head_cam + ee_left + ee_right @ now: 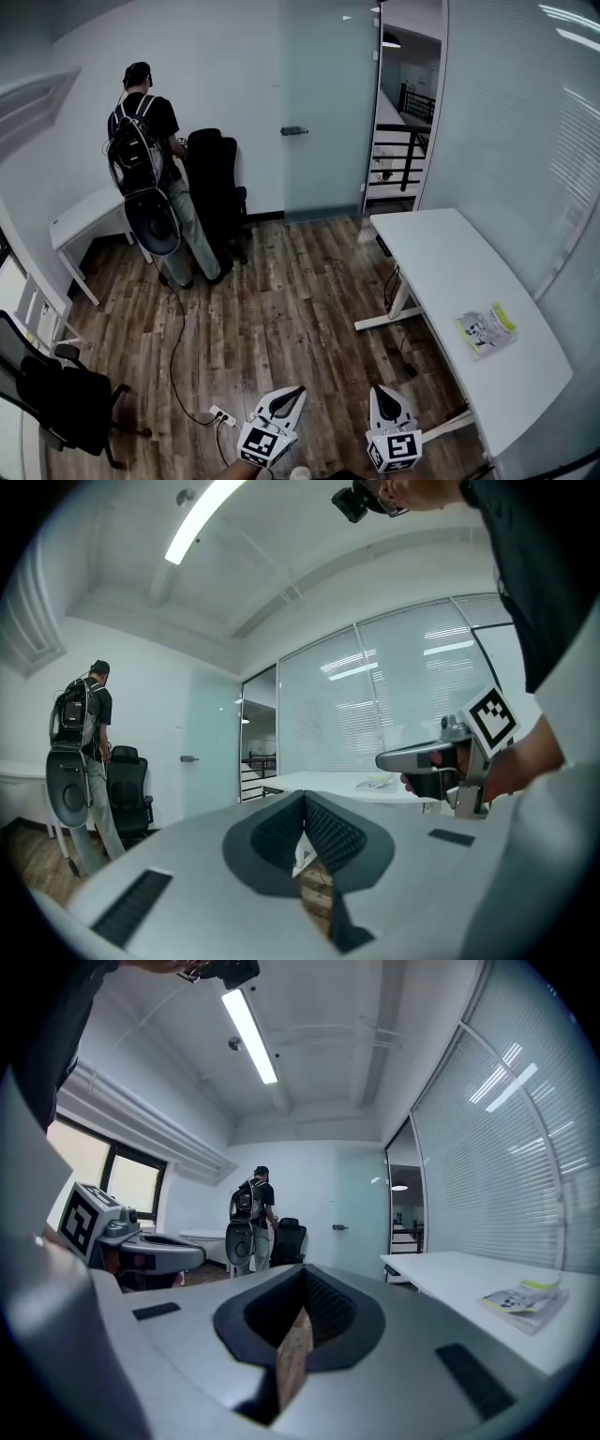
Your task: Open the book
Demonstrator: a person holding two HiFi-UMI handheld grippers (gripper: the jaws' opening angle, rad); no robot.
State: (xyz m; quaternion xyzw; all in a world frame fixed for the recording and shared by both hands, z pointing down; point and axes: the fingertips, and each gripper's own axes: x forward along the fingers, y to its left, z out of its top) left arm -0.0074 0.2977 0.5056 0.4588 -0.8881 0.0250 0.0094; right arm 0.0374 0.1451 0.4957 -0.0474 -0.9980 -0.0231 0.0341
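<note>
The book [486,330], thin with a white and yellow cover, lies closed on the white table [450,262] at the right, near the glass wall. It also shows in the right gripper view as the book [525,1297] and, far off, in the left gripper view as the book [375,782]. Both grippers are held level over the wooden floor, well short of the table. My left gripper [296,392] [304,799] is shut with nothing in it. My right gripper [384,390] [304,1271] is shut and empty too. Each one appears in the other's view.
A person with a backpack [150,178] stands at the back left beside a black office chair [214,183] and a white desk [86,217]. Another black chair [56,394] sits at the near left. A power strip [223,415] and cable lie on the floor. A frosted glass door [328,112] is at the back.
</note>
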